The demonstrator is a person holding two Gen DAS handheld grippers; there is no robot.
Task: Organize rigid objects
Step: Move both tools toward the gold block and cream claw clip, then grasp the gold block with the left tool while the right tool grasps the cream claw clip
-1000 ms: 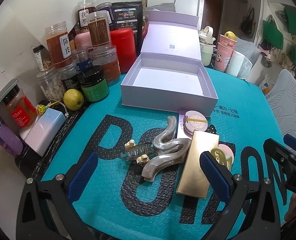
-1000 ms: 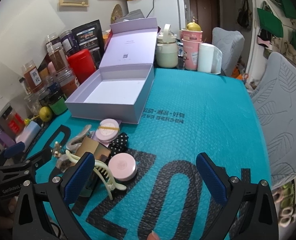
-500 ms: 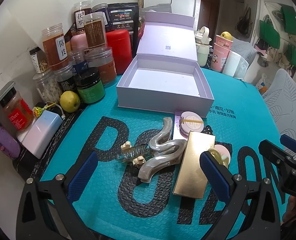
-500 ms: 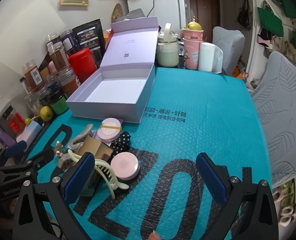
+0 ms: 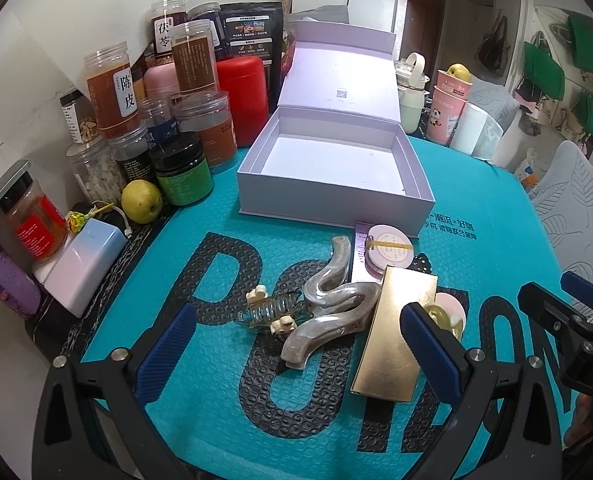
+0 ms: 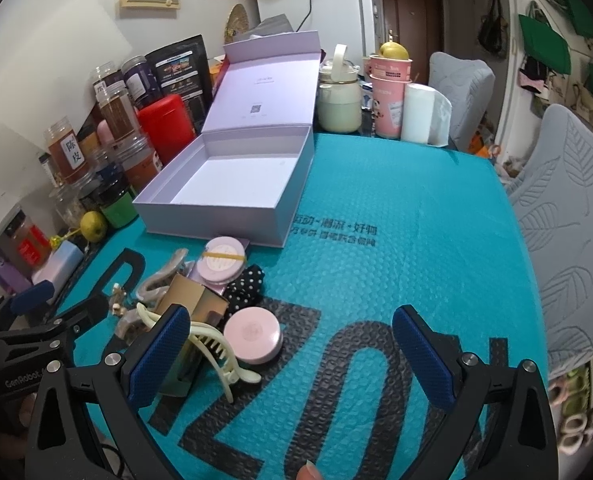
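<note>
Left wrist view: the left gripper (image 5: 298, 346) hangs over the teal bubble mat (image 5: 476, 216) with its blue jaws wide apart and nothing in them. Just past it lie a clear hair clip with cream knobs (image 5: 272, 312), a wavy grey hair clip (image 5: 332, 300) and a flat shiny gold box (image 5: 396, 334), all close together. The open pale purple box (image 5: 332, 168) sits farther back, empty. The right gripper (image 6: 296, 358) is wide open too, holding nothing, with a cream claw clip (image 6: 216, 346) and a round pink case (image 6: 253, 334) beside its left jaw.
</note>
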